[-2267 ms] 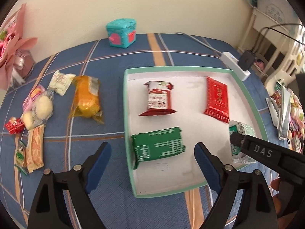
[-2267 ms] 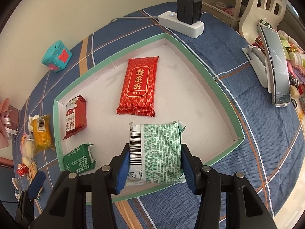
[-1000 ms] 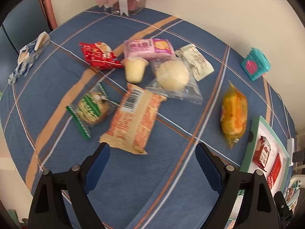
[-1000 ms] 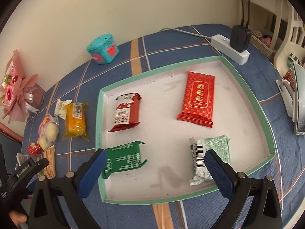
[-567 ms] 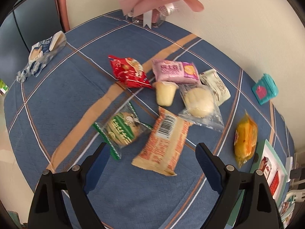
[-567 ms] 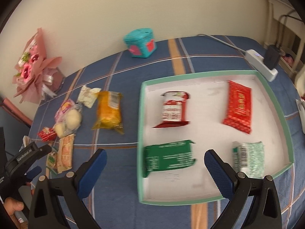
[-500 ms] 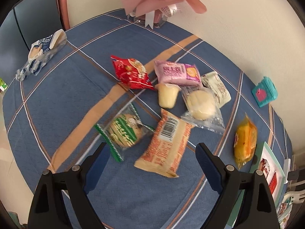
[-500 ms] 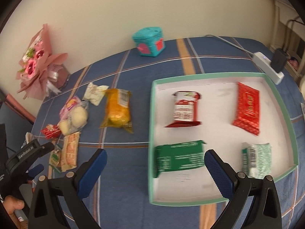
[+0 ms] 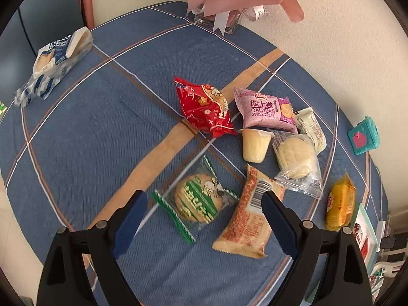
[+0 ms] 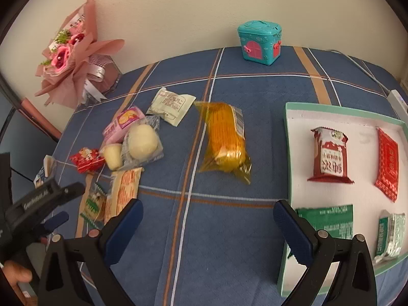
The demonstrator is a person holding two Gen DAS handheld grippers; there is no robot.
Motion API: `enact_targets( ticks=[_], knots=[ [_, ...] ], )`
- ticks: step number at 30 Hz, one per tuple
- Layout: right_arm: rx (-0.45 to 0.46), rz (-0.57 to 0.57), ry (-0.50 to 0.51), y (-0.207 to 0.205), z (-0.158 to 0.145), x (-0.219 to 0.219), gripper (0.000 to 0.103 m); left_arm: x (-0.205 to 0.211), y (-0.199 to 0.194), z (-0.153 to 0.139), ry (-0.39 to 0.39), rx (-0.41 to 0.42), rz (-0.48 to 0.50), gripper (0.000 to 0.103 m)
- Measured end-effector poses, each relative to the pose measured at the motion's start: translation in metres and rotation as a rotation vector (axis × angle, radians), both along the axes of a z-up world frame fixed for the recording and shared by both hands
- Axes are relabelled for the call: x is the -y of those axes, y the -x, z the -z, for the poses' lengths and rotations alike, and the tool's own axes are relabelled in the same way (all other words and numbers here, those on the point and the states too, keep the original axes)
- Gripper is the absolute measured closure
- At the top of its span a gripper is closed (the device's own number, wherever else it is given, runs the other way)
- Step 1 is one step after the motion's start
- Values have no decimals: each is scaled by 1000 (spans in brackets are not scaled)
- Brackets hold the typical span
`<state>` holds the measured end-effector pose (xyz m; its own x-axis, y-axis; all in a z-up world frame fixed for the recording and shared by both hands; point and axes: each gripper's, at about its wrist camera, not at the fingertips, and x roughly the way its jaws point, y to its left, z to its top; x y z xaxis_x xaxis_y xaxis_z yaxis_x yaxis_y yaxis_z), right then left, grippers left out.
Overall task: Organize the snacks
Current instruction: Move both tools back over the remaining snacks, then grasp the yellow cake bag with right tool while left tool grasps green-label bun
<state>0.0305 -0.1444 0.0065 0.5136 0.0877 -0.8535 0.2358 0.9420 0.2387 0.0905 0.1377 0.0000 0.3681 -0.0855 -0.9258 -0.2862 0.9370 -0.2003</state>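
Your left gripper [image 9: 204,213] hangs spread wide, nothing pinched, right over the green-wrapped cookie [image 9: 197,201], with the orange barcode pack [image 9: 248,219] just beside its right finger. Beyond them sit the jelly cup [image 9: 255,145], the clear-bagged bun [image 9: 297,159], the red pouch [image 9: 206,109] and the pink Swiss roll [image 9: 266,111]. Your right gripper [image 10: 207,219] is spread wide too, empty, above bare blue cloth. Ahead lies the yellow cake [image 10: 225,141]; to the right, the green-rimmed tray [image 10: 287,153] holds four packets.

Four packets [image 10: 329,158] in tray [image 10: 287,132]
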Motion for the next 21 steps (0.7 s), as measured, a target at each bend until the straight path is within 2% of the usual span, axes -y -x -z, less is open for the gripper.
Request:
enact_targets(
  ticks=[6,9,13,18,21],
  knots=[
    [-66,35,39,-41,4,10,0,-8,-13,11,-9,-23,39,12],
    [-103,31,78,-61,10,13,5,-12,-20,19,-2,-45,51,12],
    [-134,44,75,-80,20,18,18,-14,-28,28,10,-72,64,12],
    [-182,25,121,-98,34,16,33,-11,-35,37,1,-88,98,13],
    [-201,19,120,-101,39,13,53,-11,-38,40,12,-91,103,17]
  ],
)
